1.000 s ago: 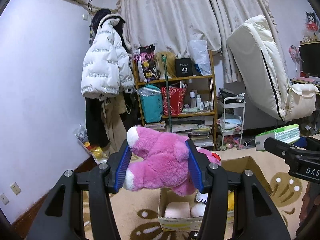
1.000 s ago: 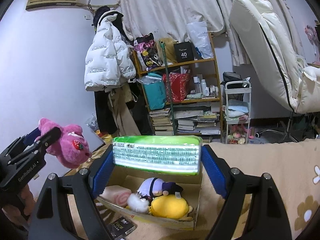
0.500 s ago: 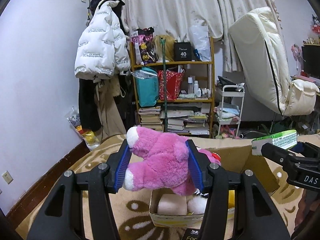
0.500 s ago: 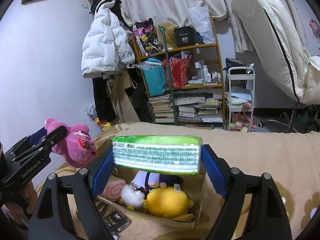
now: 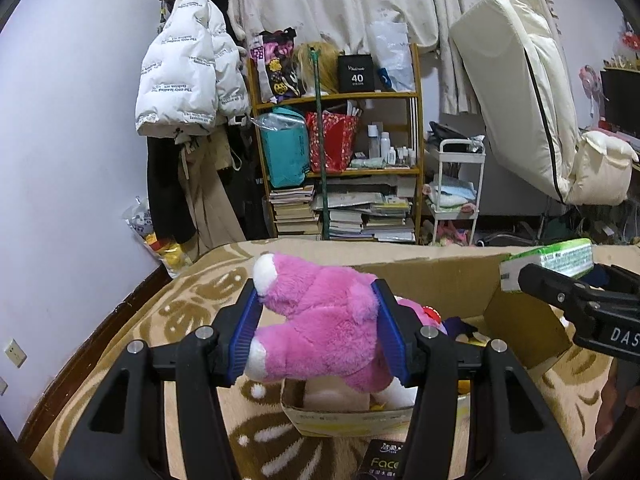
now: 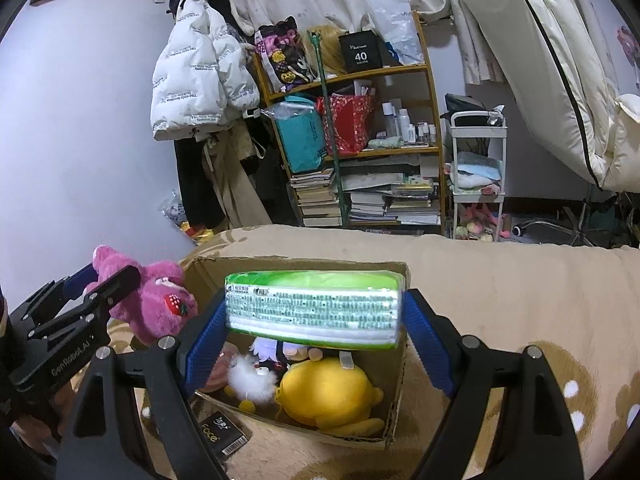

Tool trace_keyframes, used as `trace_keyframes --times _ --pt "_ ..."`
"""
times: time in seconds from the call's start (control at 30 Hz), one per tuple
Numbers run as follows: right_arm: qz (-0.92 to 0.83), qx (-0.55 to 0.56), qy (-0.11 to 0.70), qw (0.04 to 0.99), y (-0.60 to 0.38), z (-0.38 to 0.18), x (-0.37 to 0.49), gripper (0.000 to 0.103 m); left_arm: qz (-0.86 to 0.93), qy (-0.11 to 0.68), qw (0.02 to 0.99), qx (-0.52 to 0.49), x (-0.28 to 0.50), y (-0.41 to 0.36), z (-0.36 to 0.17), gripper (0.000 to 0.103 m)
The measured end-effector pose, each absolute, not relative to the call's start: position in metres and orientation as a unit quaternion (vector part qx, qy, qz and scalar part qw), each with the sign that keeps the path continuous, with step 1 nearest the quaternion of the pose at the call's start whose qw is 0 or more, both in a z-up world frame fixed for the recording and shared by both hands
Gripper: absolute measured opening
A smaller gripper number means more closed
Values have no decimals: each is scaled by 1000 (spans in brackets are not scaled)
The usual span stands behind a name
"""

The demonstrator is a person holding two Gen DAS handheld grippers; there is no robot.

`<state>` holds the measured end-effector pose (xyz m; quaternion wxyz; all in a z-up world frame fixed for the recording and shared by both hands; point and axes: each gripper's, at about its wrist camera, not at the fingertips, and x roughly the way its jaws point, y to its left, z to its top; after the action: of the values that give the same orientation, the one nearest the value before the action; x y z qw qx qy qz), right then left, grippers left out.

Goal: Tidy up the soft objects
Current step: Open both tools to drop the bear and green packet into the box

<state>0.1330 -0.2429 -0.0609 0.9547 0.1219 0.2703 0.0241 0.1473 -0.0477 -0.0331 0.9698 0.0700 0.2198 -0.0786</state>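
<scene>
Between my left gripper (image 5: 316, 332) pads the pink plush toy (image 5: 320, 332) sits clamped, at lower centre, above the cardboard box (image 6: 394, 408). My right gripper (image 6: 316, 320) grasps the green tissue pack (image 6: 314, 304). I should lower each over a free gap before releasing.

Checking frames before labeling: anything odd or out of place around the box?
Mostly fine. One stray: a small black packet lies on the blanket outside the cardboard box, against its near corner. Both claws hold their loads above the box: pink plush left, green tissue pack right.
</scene>
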Motion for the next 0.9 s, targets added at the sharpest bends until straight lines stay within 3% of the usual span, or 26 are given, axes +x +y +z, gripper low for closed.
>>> trace_keyframes --times 0.73,0.9 --pt "29 142 322 936 -246 -84 145 89 -91 256 958 93 150 -60 -51 58" --pt "36 130 328 935 -240 -85 145 89 -87 251 959 94 149 -58 -47 70"
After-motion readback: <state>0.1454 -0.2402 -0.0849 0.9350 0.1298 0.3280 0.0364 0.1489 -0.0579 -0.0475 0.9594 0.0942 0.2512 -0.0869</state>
